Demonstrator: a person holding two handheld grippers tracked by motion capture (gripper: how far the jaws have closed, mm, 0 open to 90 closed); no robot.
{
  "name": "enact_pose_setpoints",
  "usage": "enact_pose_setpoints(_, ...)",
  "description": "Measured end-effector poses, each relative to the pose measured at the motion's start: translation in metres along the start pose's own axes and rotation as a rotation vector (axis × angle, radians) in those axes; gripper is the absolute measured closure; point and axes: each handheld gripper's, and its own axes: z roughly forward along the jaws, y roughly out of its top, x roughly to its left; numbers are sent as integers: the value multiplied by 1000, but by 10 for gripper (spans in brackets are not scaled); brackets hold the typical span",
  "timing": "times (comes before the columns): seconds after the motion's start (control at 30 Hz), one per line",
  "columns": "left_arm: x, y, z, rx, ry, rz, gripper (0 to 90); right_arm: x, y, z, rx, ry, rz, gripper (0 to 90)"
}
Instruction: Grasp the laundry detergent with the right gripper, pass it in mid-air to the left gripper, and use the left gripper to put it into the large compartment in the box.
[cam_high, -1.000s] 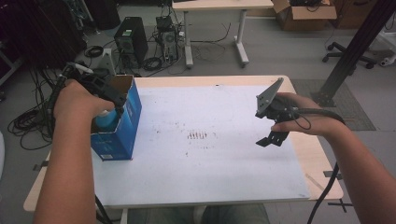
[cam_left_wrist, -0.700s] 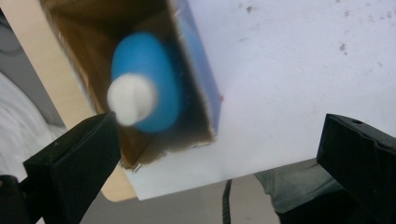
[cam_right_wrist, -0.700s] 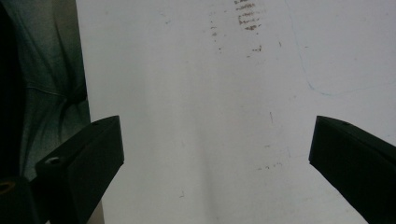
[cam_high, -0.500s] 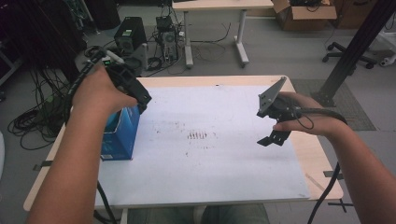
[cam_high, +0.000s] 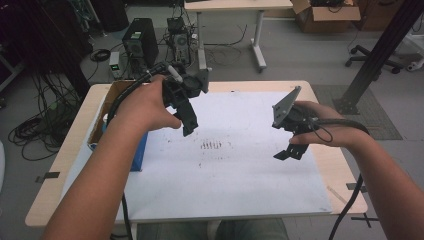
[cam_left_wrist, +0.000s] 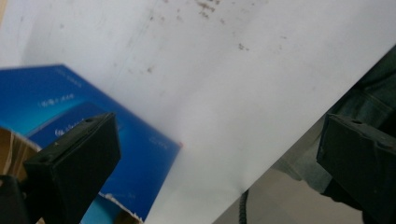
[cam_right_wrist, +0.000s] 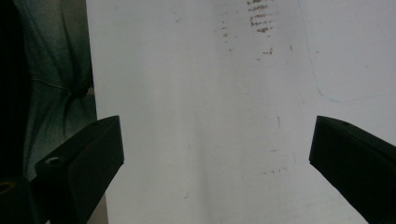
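An open blue cardboard box (cam_high: 138, 151) stands at the left edge of the white sheet (cam_high: 235, 170); in the left gripper view its blue side (cam_left_wrist: 60, 112) lies below the jaws. My left gripper (cam_high: 187, 125) hangs above the sheet just right of the box, and its jaws (cam_left_wrist: 215, 154) stand wide apart with nothing between them. Over the right part of the sheet my right gripper (cam_high: 291, 151) is held open, its jaws (cam_right_wrist: 217, 154) empty above bare paper.
Dark smudge marks (cam_high: 212, 145) sit mid-sheet. The wooden table (cam_high: 60, 180) ends close around the sheet. Behind it are computer towers (cam_high: 140, 42), cables and another desk (cam_high: 240, 6). A black post (cam_high: 375, 55) stands at the right.
My left gripper has lifted from the blue box and swung right, over the sheet. The right gripper has barely moved.
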Motion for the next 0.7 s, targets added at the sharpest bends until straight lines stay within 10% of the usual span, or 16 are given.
enact_pose_setpoints(0.33,-27,8,18,20,-28,264,2,7,8,11,54,7,-38,33)
enact_pose_setpoints(0.7,-33,3,35,7,-69,388,2,4,10,20,97,15,-38,34)
